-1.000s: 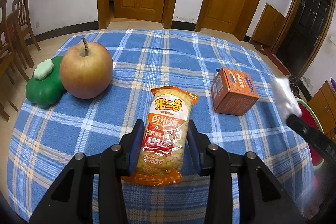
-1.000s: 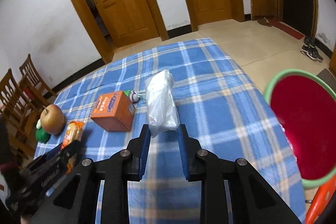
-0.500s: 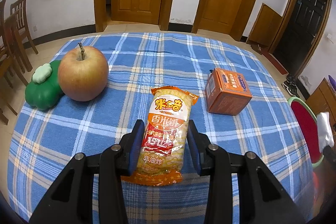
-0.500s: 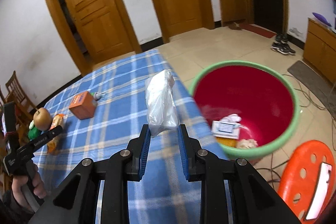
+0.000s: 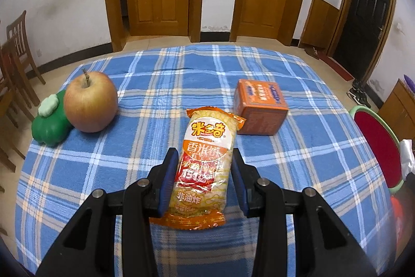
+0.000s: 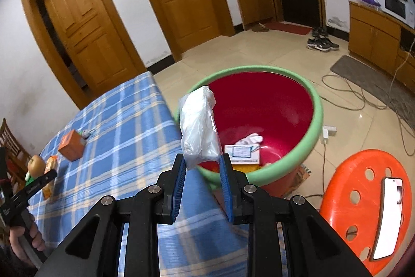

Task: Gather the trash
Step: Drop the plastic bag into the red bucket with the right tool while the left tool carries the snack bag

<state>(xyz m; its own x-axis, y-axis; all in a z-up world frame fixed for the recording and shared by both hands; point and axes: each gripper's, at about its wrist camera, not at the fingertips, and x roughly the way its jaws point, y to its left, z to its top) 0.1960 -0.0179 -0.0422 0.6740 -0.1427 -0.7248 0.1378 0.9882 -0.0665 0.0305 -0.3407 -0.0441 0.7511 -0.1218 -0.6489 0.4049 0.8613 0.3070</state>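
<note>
Two grippers are at work over a table (image 5: 298,74) covered in a blue plaid cloth. At the table's near edge the left gripper (image 5: 205,181) straddles an orange-and-yellow snack packet (image 5: 205,168) lying flat on the cloth; its blue-padded fingers (image 5: 170,173) stand on either side of the packet, the left pad at its edge and the right pad just clear of it, so the jaws are spread a little wider than the packet and I cannot tell that they press it. Beyond the packet and slightly to the right sits an orange carton (image 5: 259,108), just beside the packet's far corner. Well off to the left an apple (image 5: 90,101) rests upright against a green pepper-shaped toy (image 5: 50,123). Off the table's right edge, the right gripper (image 6: 203,183) is clamped narrowly on the bottom of a crumpled clear plastic bag (image 6: 198,126), which stands up from between the pads, held over the near rim of a red basin with a green rim (image 6: 313,131) that stands on the tiled floor beside the table. Inside the basin lie a white box (image 6: 242,153) and some crumpled white paper (image 6: 251,139). An orange plastic stool (image 6: 363,201) with a phone (image 6: 389,217) on it stands to the right of the basin.
</note>
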